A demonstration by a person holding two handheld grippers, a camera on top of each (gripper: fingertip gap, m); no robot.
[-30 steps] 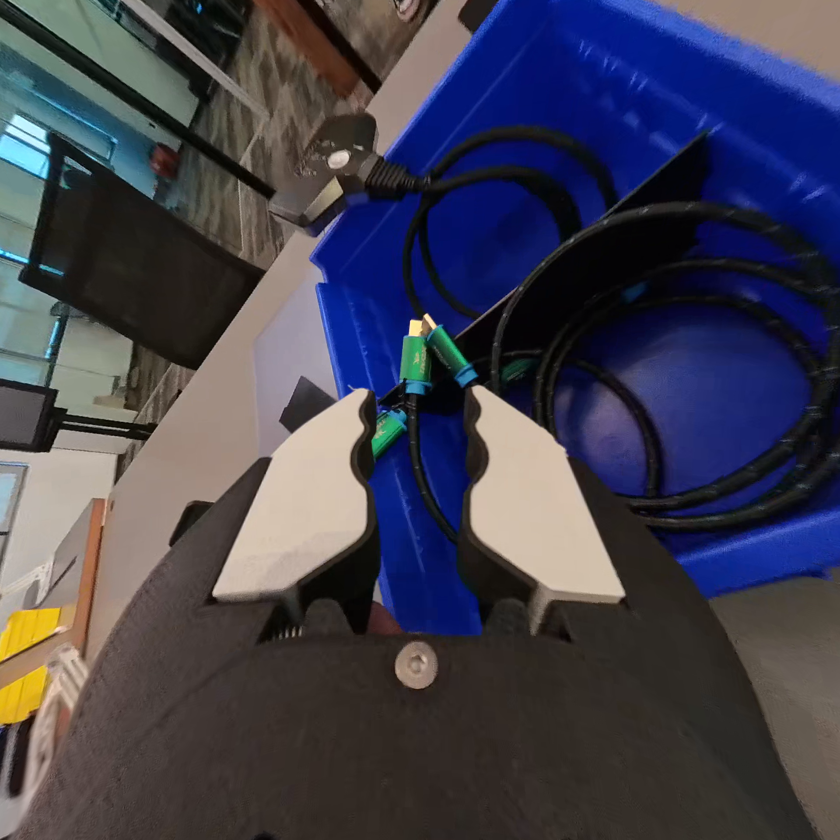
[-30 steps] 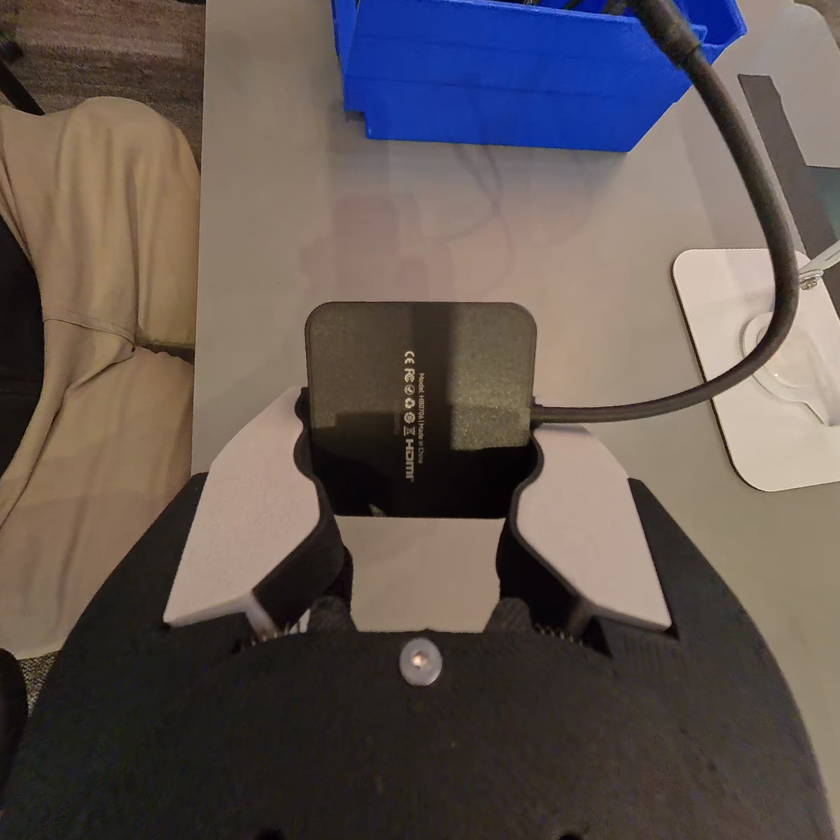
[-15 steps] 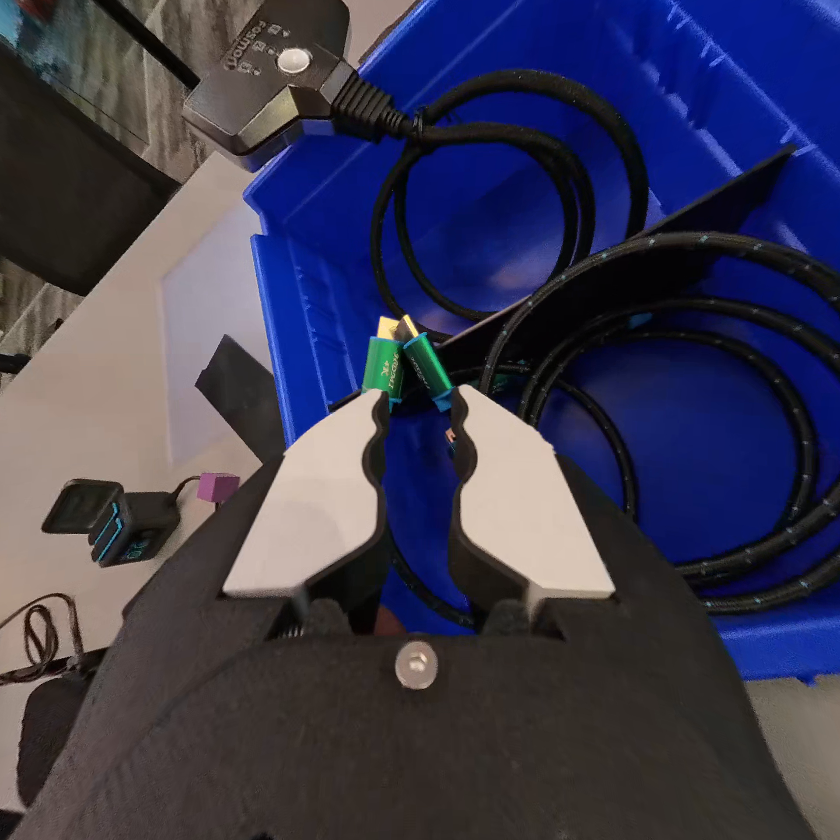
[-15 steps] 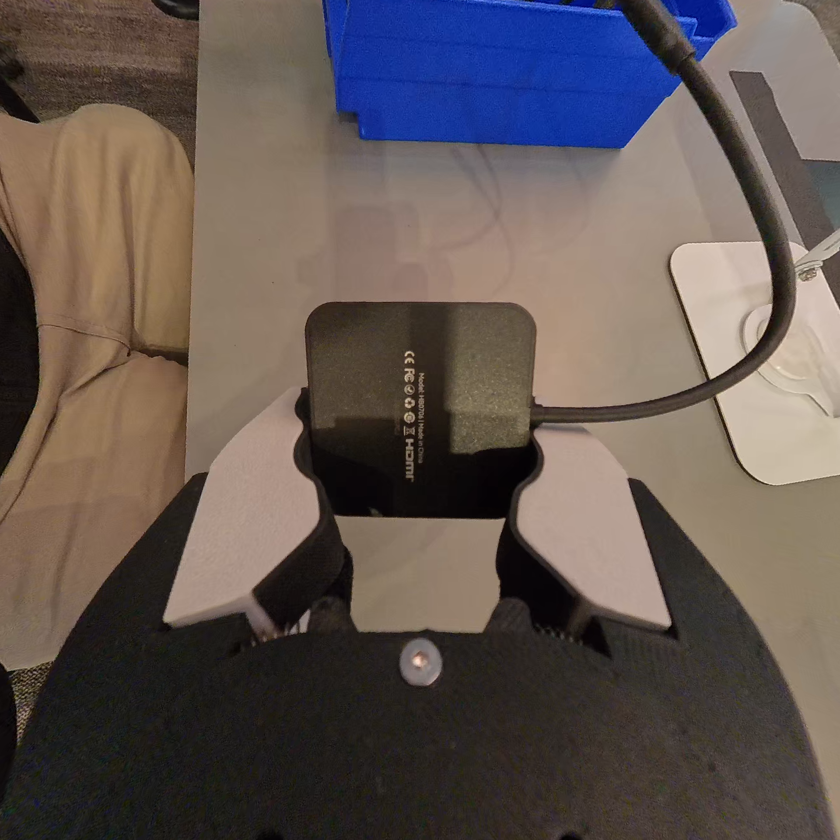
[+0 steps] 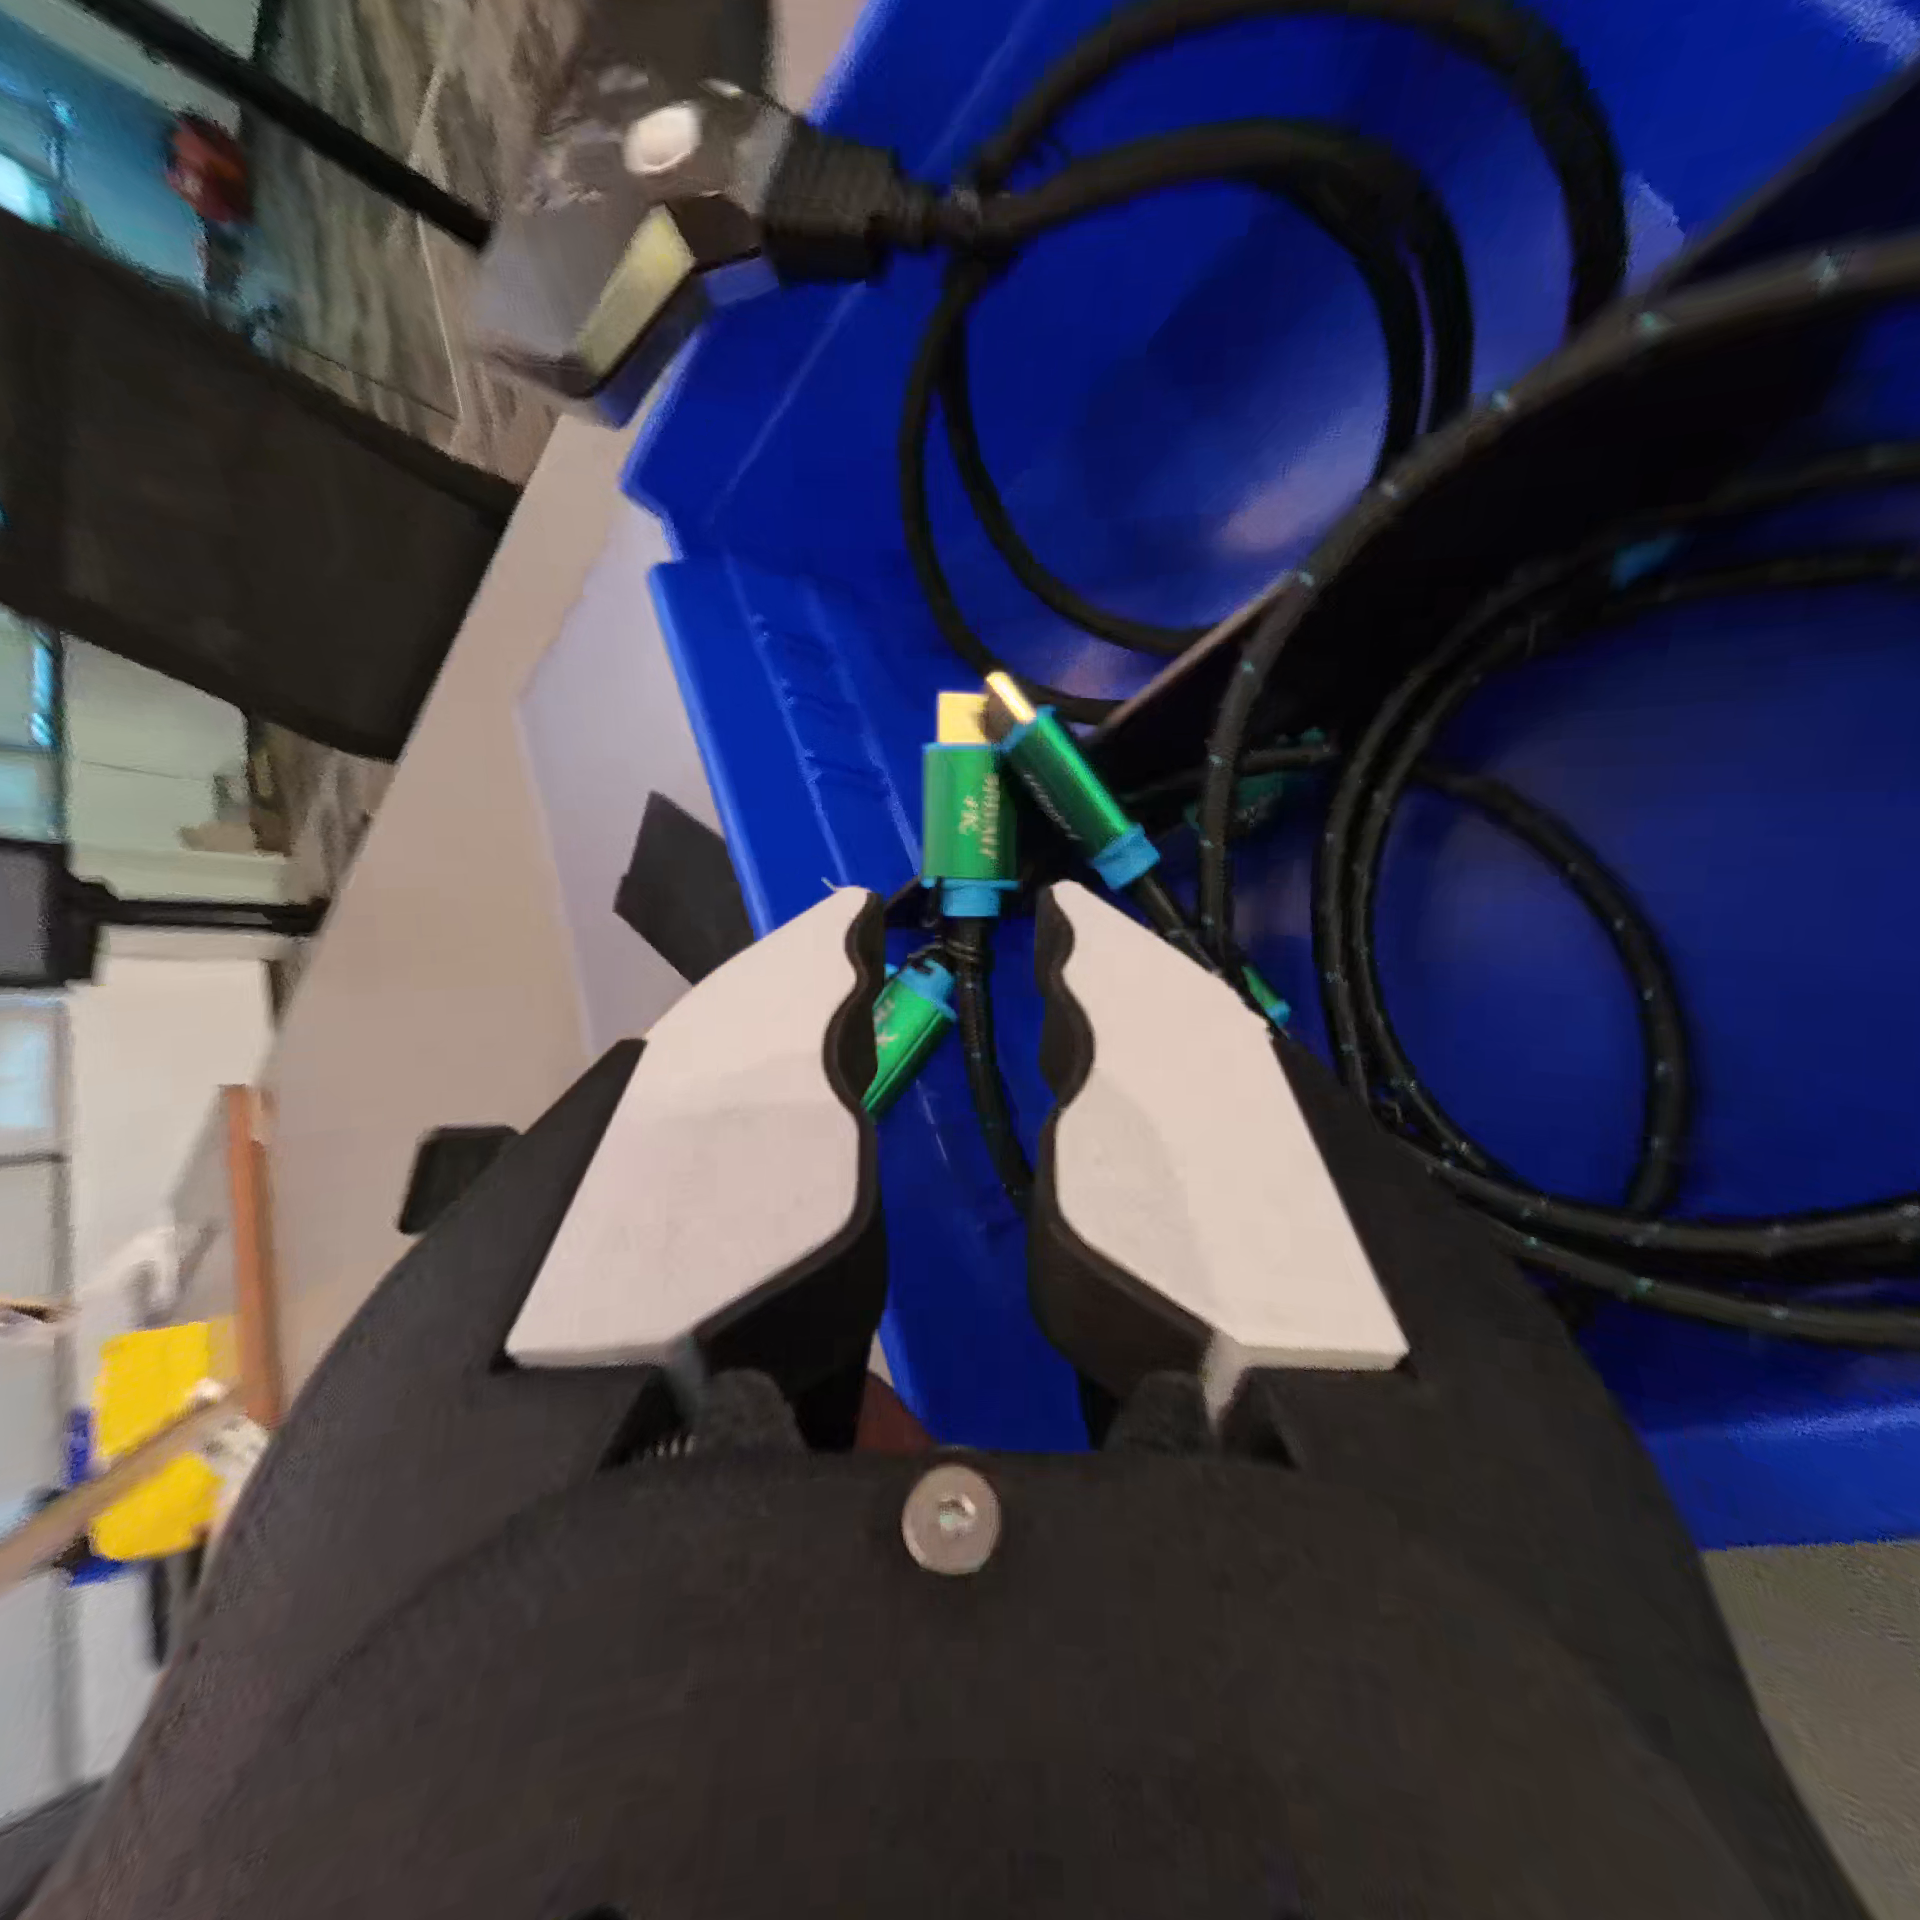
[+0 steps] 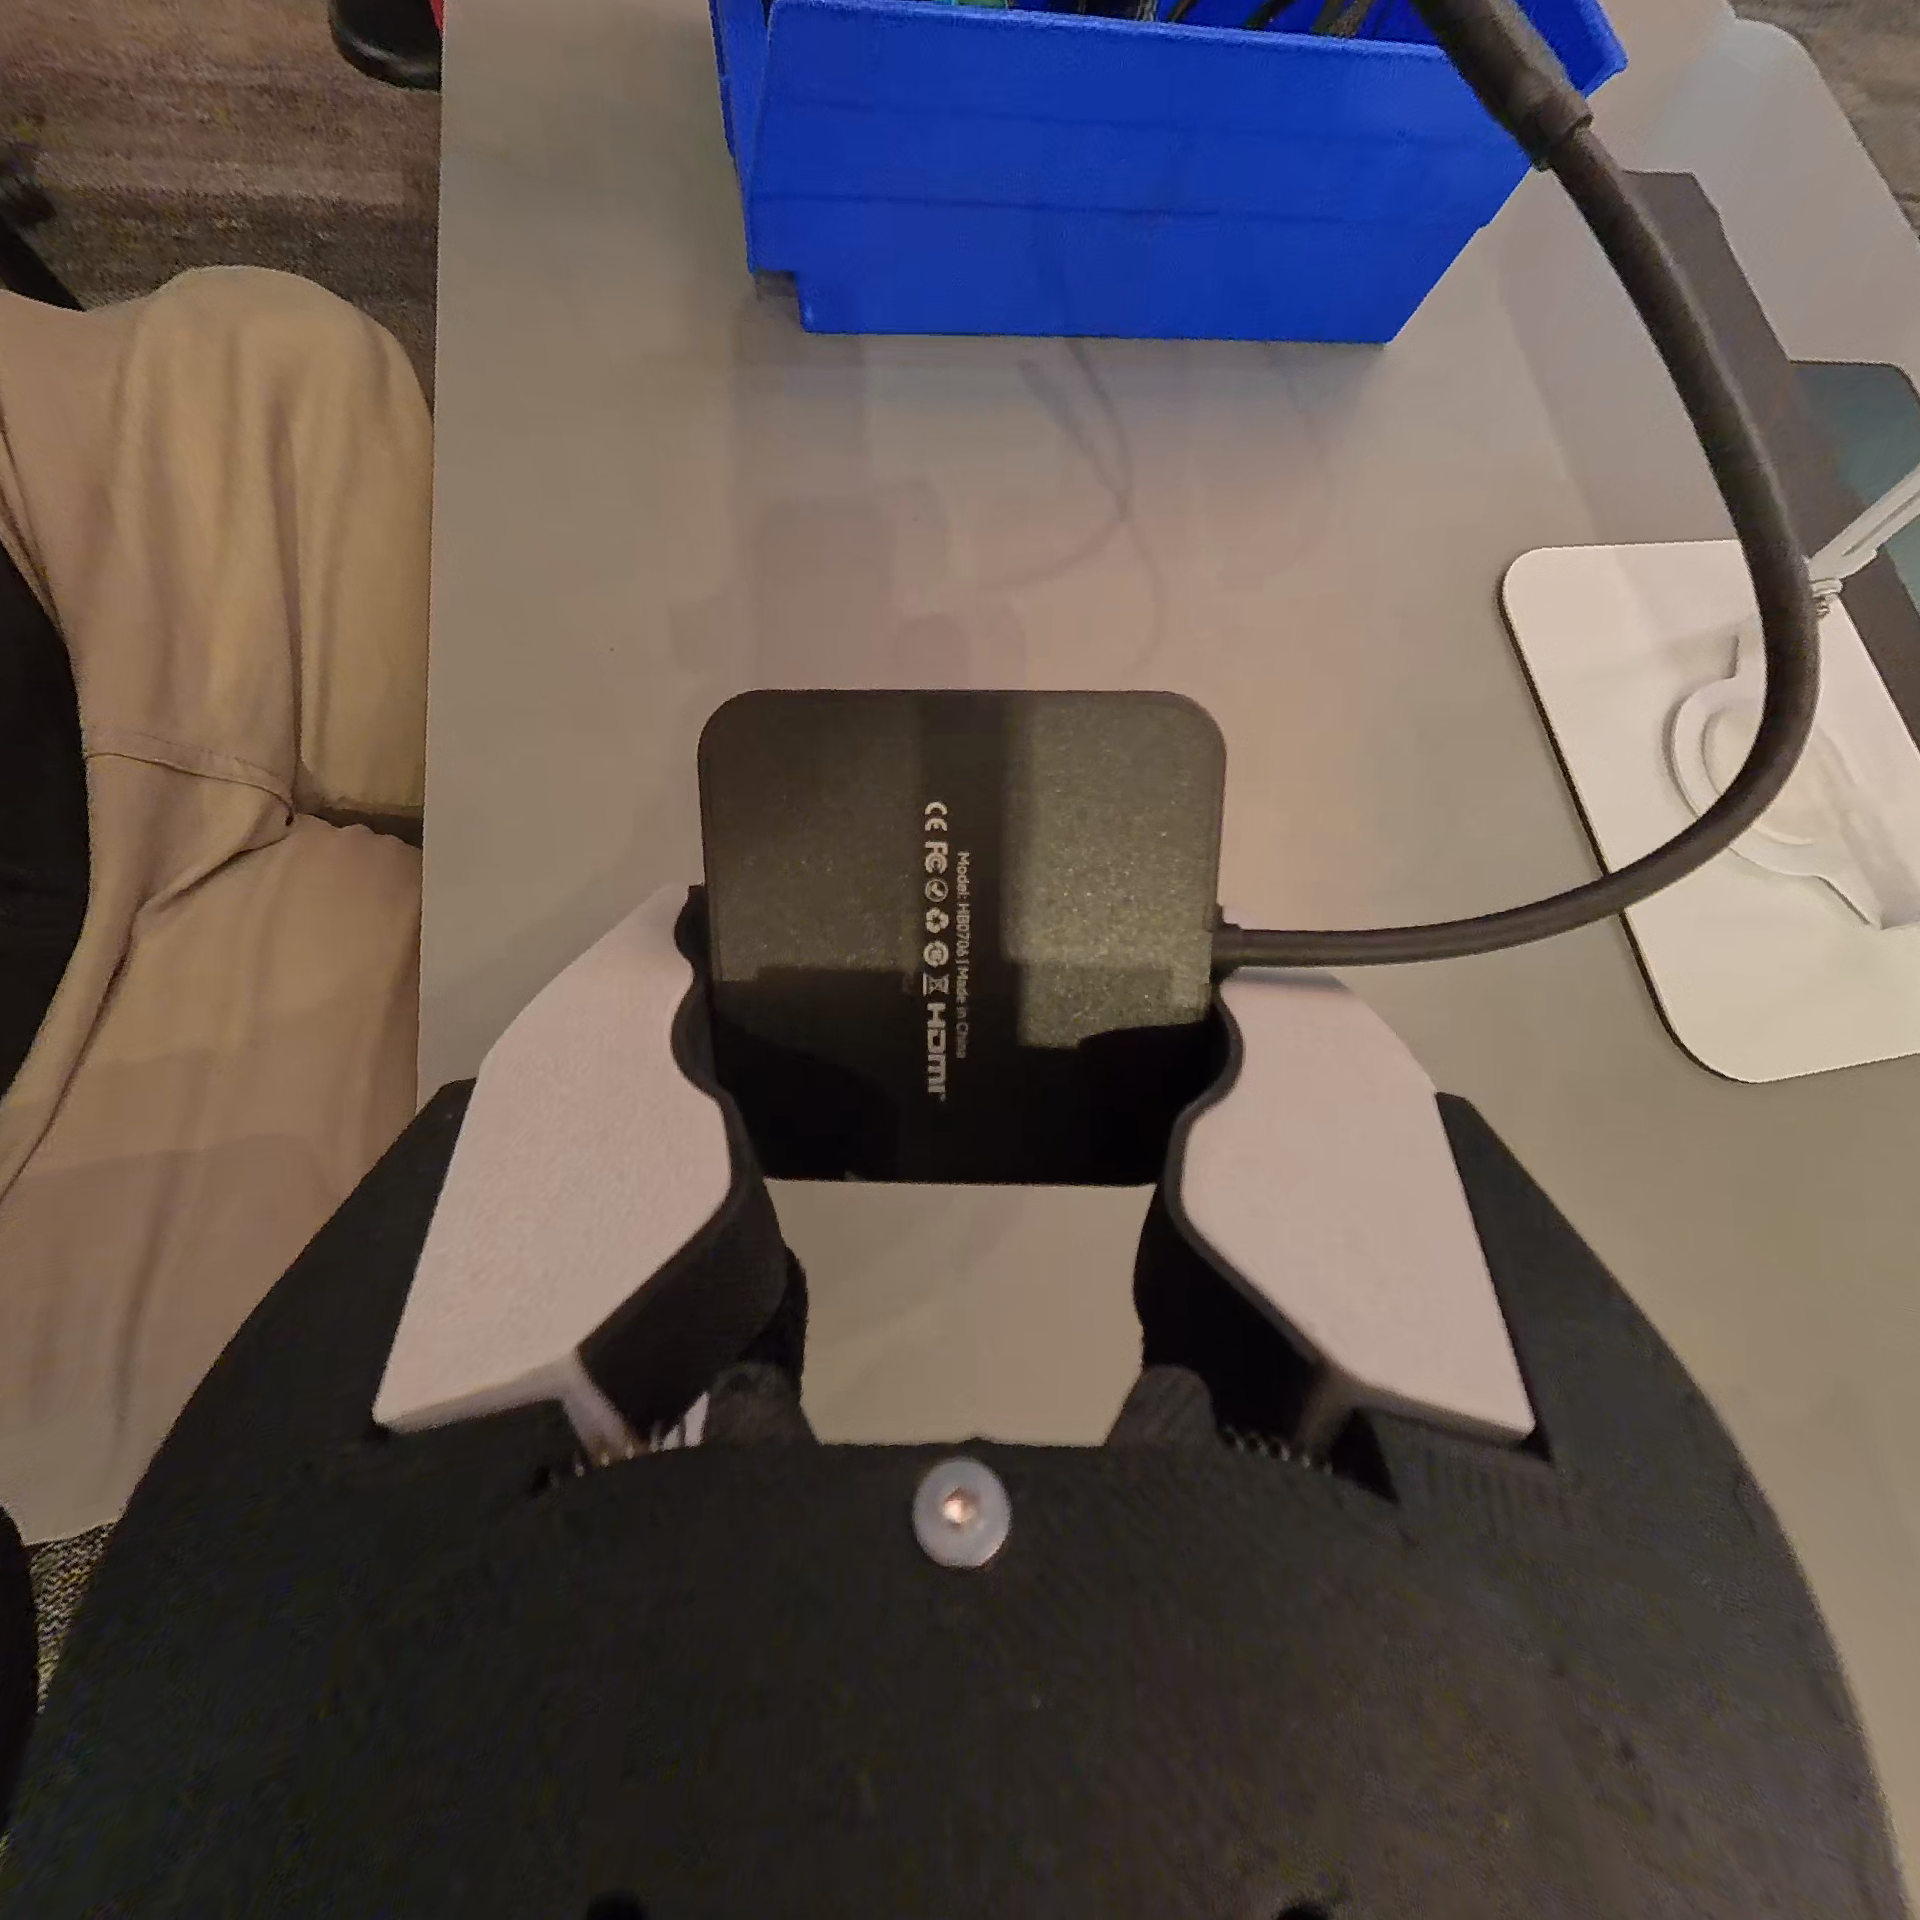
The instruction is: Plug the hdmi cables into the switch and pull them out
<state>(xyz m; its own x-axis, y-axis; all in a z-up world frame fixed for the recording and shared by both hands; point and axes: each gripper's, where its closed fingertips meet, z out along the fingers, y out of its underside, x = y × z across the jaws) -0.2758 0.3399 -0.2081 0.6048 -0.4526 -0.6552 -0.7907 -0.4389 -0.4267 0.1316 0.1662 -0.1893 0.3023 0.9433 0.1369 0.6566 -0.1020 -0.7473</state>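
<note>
In the left wrist view, two green HDMI plugs (image 5: 966,805) (image 5: 1070,800) with gold tips stand up against the black divider of the blue bin (image 5: 831,520). My left gripper (image 5: 958,914) is open just below them. A black cable (image 5: 977,1049) runs through the gap between its fingers, and a third green plug (image 5: 909,1029) lies beside the left finger. In the right wrist view, my right gripper (image 6: 956,925) is shut on the black square switch (image 6: 956,810) and holds it above the grey table (image 6: 582,520). The switch's cable (image 6: 1714,520) curves up towards the bin (image 6: 1122,208).
Coils of black braided cable (image 5: 1455,1143) fill the bin. A blurred black device with a round button (image 5: 665,135) lies on the bin's far rim. In the right wrist view there is a white base plate (image 6: 1621,790) at the right and a person's beige clothing (image 6: 208,727) at the left. The tips of one gripper are about 45 cm away from the tips of the other.
My left gripper's fingers have closed in from a second ago, and its view has swung and blurred while staying on the green plugs. My right gripper holds the switch almost still.
</note>
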